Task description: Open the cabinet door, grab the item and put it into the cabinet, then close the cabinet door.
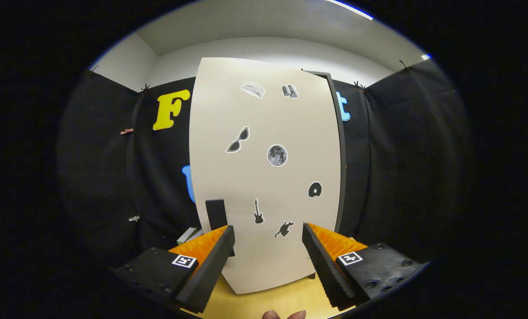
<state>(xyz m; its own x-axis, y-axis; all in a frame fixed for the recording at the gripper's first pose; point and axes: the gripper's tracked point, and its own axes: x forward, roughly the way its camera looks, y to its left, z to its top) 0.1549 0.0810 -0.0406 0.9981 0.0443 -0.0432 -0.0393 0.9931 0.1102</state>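
Facing the cabinet door (264, 177), the tongs (268, 248) hover wide apart and empty above the counter (268, 303). The stiff, light-looking panel stands just ahead, best taken by its dark handle (216, 215) at lower left.

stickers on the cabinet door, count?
7 on the cabinet door: two at top, sunglasses and moon mid-door, disc at right, guitar and animal low, just beyond the open, empty tongs. None look hidden.
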